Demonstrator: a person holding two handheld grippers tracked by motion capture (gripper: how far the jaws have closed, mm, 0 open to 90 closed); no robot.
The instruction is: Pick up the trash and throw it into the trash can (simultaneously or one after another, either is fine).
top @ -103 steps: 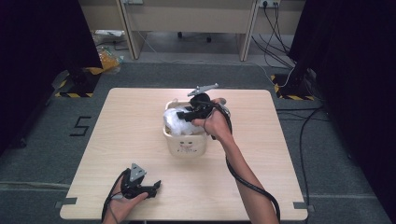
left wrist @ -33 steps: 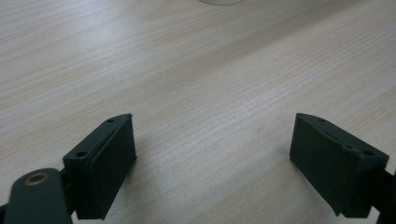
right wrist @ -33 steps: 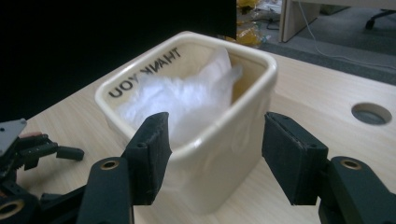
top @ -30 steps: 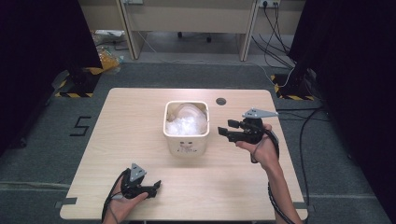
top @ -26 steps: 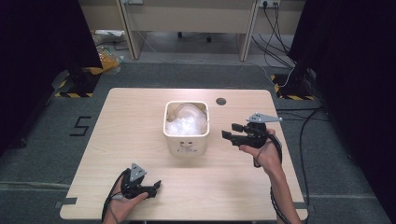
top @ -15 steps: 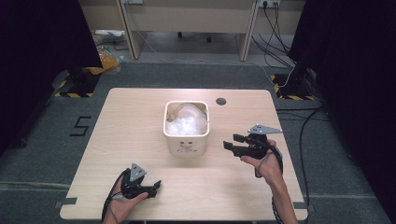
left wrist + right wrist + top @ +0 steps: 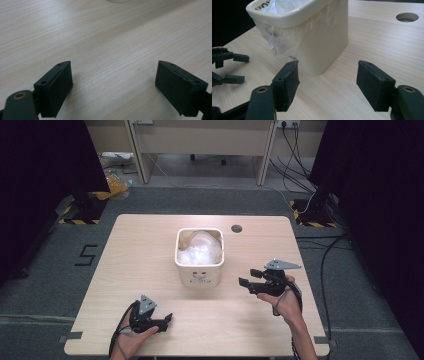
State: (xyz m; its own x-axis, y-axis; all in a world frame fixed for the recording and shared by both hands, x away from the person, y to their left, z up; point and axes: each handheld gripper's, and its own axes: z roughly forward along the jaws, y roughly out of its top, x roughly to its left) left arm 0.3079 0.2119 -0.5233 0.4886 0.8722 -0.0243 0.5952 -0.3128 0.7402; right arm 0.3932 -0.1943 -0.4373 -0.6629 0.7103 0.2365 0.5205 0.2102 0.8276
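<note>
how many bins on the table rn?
1. A cream bin lined with a clear plastic bag stands mid-table, between the left gripper near the front edge and the right gripper at its right. Nothing seems hidden.

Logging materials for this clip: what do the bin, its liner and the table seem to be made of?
Bin: probably plastic, cream, smooth with a soft sheen. Liner: thin translucent plastic film, crinkled over the rim. Table: pale wood-grain top, likely laminate; matte.
</note>
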